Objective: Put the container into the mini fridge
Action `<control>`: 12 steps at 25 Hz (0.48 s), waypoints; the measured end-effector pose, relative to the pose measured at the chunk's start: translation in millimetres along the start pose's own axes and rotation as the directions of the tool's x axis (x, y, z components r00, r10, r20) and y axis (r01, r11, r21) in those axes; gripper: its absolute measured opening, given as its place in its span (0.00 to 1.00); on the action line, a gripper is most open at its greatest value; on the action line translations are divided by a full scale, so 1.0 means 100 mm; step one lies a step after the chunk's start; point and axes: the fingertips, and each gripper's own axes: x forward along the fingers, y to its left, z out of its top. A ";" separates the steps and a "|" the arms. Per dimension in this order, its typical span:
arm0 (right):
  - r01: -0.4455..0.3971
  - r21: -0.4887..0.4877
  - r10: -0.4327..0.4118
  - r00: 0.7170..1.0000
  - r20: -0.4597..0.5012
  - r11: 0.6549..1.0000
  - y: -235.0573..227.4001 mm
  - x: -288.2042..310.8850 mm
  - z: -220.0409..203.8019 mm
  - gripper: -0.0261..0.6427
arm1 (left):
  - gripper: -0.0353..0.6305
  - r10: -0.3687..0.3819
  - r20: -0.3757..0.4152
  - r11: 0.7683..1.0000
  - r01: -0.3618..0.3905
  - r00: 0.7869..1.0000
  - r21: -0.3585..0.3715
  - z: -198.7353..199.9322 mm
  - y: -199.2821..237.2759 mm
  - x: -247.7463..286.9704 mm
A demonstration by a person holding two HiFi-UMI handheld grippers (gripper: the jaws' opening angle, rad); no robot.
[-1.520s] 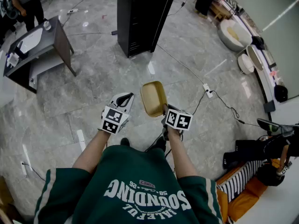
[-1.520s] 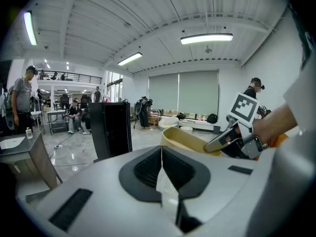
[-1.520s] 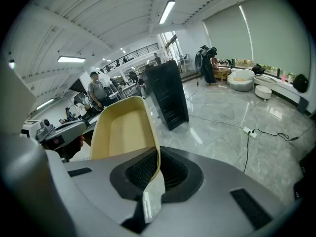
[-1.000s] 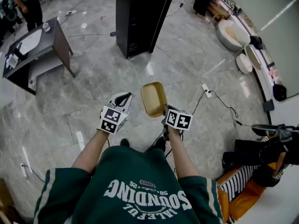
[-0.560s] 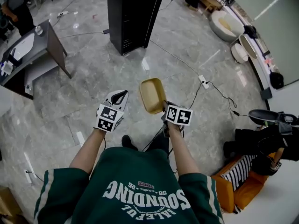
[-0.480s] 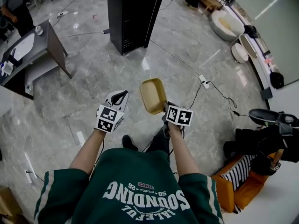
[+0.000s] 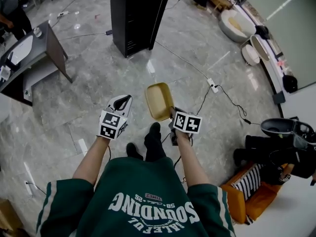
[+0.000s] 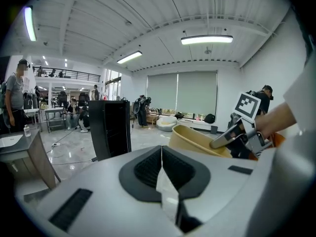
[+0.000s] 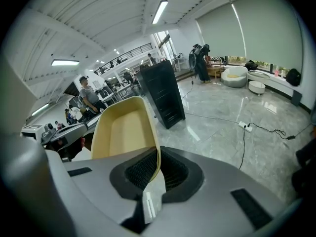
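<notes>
The container (image 7: 159,101) looks like smooth, dull tan plastic, and the floor (image 7: 98,83) is shiny grey stone. The left gripper (image 8: 161,167) and right gripper (image 9: 157,167) have dull grey plastic shells with bumpy black pads (image 9: 137,170). The mini fridge (image 7: 134,14) is dull black, and the jumper (image 7: 143,201) is soft green cloth.

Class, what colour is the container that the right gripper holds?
The container is pale yellowish tan, clearest in the right gripper view.
</notes>
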 end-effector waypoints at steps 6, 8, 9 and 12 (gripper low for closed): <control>-0.019 0.008 0.020 1.000 -0.014 1.000 -0.06 0.15 0.11 0.10 | 0.08 -0.004 -0.012 1.000 0.004 1.000 0.000 0.07 0.03 0.19; -0.030 0.014 0.030 0.999 -0.022 0.999 -0.09 0.23 0.15 0.10 | 0.08 0.001 -0.021 1.000 -0.001 1.000 0.000 0.08 0.07 0.27; -0.034 0.017 0.035 0.999 -0.027 0.999 -0.11 0.28 0.18 0.10 | 0.08 0.002 -0.027 1.000 -0.002 1.000 -0.001 0.09 0.09 0.32; -0.046 0.021 0.047 0.998 -0.041 0.999 -0.19 0.43 0.32 0.10 | 0.08 0.012 -0.043 1.000 -0.012 0.999 -0.002 0.15 0.17 0.51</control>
